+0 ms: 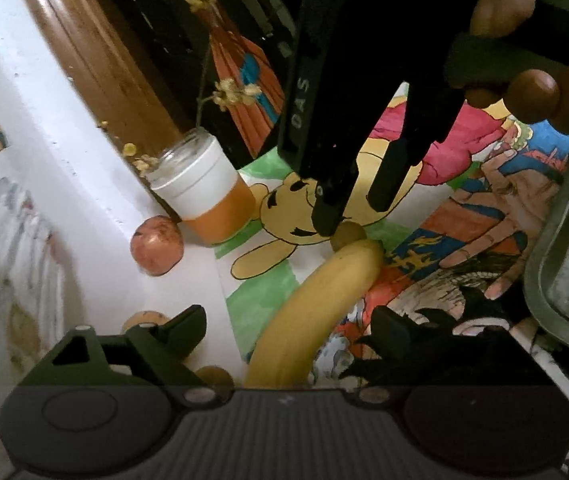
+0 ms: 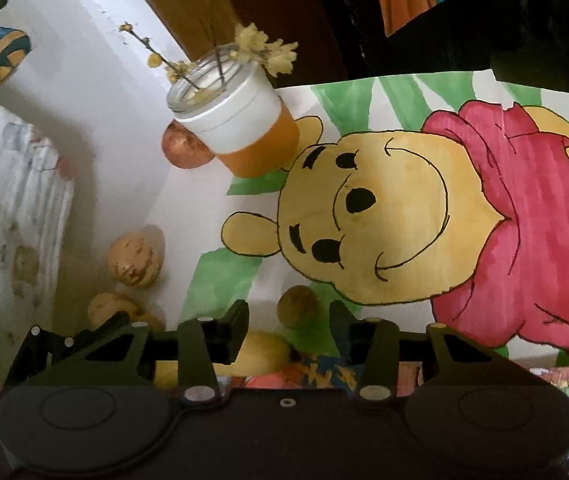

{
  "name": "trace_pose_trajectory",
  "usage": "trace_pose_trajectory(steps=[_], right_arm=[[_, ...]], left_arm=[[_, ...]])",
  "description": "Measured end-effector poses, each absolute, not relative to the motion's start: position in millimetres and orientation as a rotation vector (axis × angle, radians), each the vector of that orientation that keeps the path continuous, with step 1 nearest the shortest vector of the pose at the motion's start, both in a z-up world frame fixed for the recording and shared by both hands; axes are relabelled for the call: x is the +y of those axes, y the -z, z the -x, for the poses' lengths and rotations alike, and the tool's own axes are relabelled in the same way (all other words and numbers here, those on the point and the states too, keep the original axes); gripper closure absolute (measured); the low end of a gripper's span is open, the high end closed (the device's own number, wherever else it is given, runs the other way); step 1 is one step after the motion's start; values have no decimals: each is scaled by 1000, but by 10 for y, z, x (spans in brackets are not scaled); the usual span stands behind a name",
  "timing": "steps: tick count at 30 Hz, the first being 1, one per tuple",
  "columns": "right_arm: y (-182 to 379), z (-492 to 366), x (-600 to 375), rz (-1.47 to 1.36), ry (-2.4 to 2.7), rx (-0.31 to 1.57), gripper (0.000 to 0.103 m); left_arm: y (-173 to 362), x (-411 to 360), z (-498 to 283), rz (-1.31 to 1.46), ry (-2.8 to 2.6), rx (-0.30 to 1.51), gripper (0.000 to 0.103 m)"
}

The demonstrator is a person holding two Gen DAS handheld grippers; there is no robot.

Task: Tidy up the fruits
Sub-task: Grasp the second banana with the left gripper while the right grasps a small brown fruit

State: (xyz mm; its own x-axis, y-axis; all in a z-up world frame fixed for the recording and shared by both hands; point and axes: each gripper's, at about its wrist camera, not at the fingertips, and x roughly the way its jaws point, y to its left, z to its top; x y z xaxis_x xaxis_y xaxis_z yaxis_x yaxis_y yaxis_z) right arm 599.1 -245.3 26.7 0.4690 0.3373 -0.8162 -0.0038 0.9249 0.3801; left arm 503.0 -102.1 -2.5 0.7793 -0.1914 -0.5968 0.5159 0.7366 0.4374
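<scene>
Right gripper (image 2: 289, 320) half open, straddling the small brown fruit (image 2: 297, 306), pads not touching. Left gripper (image 1: 288, 328) wide, empty, around the banana (image 1: 316, 304), whose long axis runs near to far, far tip touching that fruit. Tray (image 1: 556, 240) right.

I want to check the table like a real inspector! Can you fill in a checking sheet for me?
Surface: white table under cartoon drawings.
Job's things: banana, small brown fruit, reddish fruit, speckled fruits; metal tray holds something red.
Clutter: jar with dried flowers.
Grippers: left gripper jaws open astride the banana; right gripper jaws either side of the small brown fruit, no contact visible.
Cables: nothing seen.
Surroundings: wooden frame.
</scene>
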Motion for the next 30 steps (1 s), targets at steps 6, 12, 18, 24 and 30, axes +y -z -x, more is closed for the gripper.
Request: trace_pose_trajectory(steps=[6,12,18,24,30], right_arm=[[-197,-6042,-2413,-337,-209,1077,63],[-122,-6068,-2407,-313,-204,1087,68],[-77,-6104,-2451,-347,-223,1090,74],[-72,-6100,-2457,-361,-230,1086,75],[-86,-6097,-2520,-389,-223,1082,75]], left_arm=[[67,-1062,-5148,-658,461,608,21],[39,-1068,-5254,-648,518,655,31],[14,-1111,-5317,-654,555,692,44],[-5,-1132,-5351,-688,592,725,49],[-20,-1147,-5370,-709,602,748,52]])
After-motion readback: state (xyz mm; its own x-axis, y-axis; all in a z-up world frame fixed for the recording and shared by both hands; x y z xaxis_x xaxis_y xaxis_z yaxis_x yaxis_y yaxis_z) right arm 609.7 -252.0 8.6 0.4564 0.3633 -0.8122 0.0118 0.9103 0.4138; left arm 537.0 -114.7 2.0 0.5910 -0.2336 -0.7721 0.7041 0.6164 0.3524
